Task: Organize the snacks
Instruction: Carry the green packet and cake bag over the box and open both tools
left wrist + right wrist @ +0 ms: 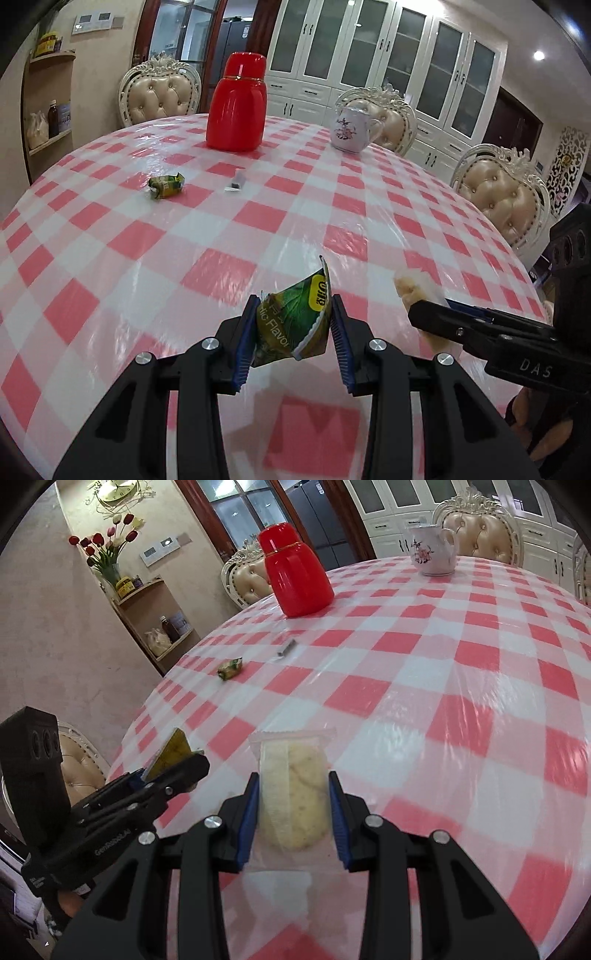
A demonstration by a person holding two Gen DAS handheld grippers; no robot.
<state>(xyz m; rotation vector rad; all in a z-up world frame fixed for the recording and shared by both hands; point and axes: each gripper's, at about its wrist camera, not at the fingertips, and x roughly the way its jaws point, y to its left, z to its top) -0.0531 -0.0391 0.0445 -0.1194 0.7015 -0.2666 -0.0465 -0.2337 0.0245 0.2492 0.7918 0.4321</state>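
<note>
My left gripper is shut on a green snack packet, held above the near part of the checked table. My right gripper is shut on a clear-wrapped pale cookie, also above the table. Each gripper shows in the other's view: the right gripper at the right edge with the cookie, the left gripper at the left with the packet's yellow-green corner. A second small green snack packet lies on the far left of the table.
A red thermos and a white flowered jug stand at the table's far side. A small grey scrap lies near the thermos. Padded chairs ring the table; a corner shelf stands left.
</note>
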